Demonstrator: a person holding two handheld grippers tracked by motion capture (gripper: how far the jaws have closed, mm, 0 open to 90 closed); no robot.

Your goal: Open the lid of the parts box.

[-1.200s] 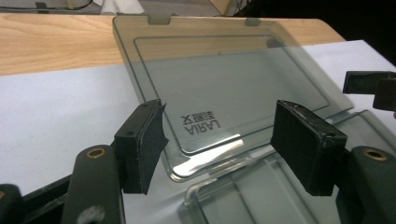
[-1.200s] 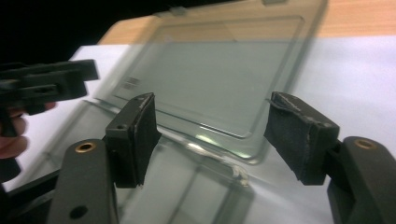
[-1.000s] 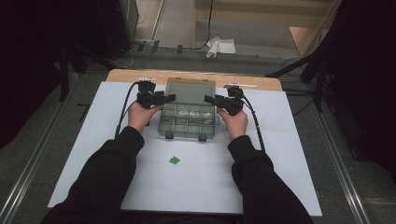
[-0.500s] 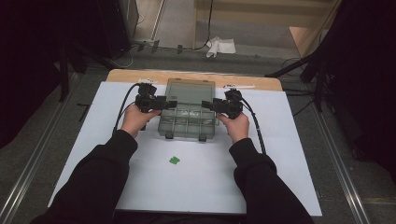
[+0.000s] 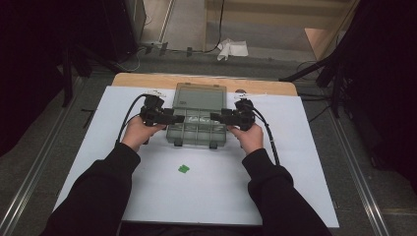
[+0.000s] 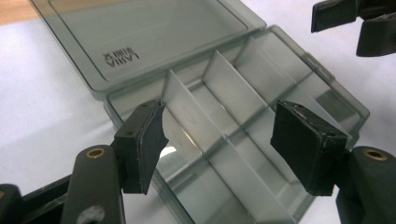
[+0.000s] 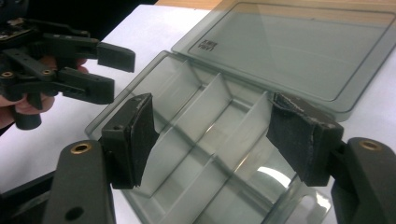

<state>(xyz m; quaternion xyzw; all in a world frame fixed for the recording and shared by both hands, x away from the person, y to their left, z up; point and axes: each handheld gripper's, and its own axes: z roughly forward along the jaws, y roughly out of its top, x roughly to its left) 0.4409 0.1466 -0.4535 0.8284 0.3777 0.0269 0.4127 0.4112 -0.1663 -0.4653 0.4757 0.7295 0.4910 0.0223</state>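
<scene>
1. Bench (image 5: 123,147) under a white sheet keeps the left gripper (image 5: 178,117) at the left side of the compartment box (image 5: 196,129), fingers wide, holding nothing.
2. Box at mid-bench, its lid (image 5: 199,96) laid flat behind, probably so both hands can reach the empty compartments.
3. Right gripper (image 5: 216,117) faces it from the box's right side, fingers wide, gripping nothing.
4. Green scrap (image 5: 183,168) lies nearer the person, apart.

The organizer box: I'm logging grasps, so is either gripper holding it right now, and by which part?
Nothing is held. The left gripper and right gripper both stand open over the open organizer box, their pads apart from its walls.
</scene>
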